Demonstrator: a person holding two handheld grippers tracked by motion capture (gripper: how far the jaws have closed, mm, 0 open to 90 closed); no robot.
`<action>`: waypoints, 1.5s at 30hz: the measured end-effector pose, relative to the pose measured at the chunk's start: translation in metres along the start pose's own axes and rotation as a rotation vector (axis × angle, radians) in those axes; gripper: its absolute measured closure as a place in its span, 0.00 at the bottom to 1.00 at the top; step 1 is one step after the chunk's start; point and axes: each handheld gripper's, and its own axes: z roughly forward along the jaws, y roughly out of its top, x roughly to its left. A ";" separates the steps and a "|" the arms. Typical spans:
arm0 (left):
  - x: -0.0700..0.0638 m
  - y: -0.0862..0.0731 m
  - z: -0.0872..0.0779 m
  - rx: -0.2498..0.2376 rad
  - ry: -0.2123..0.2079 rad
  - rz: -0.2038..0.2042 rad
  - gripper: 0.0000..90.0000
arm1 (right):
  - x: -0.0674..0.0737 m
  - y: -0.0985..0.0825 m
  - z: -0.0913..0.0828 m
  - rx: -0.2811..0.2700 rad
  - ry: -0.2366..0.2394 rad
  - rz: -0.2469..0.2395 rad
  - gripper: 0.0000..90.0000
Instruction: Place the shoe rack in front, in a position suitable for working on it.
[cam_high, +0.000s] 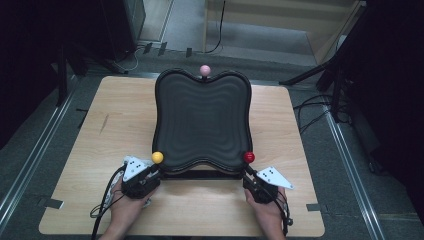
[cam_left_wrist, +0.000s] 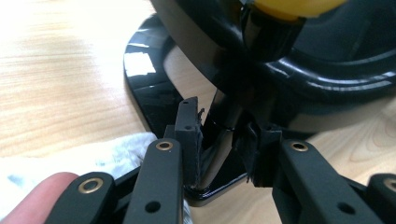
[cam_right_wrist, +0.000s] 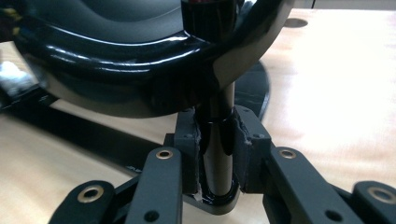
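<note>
Both grippers, left (cam_high: 150, 176) and right (cam_high: 252, 181), are clamped on the glossy black wavy tray's (cam_high: 202, 120) corner posts; equal pressure is advised so it lifts level.

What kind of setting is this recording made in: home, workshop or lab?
Most likely a lab or recording room. A bare wooden table stands alone on grey flooring, cables trail across the floor, and dark stand legs flank it. On it sits one black wavy tray on posts.

Pale wooden table (cam_high: 90, 150), grey floor (cam_high: 30, 145) (cables trailing (cam_high: 310, 112)), dark stands (cam_high: 340, 65)
</note>
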 end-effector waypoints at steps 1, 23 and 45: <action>0.000 0.000 0.000 0.000 0.000 0.000 0.77 | 0.000 0.000 0.000 0.000 0.000 0.000 0.82; 0.026 -0.012 -0.039 0.030 -0.014 0.082 0.80 | 0.052 -0.017 -0.022 -0.003 0.100 -0.041 0.82; 0.020 0.032 0.028 0.095 0.022 -0.005 0.28 | 0.062 -0.027 -0.035 -0.012 0.061 -0.009 0.82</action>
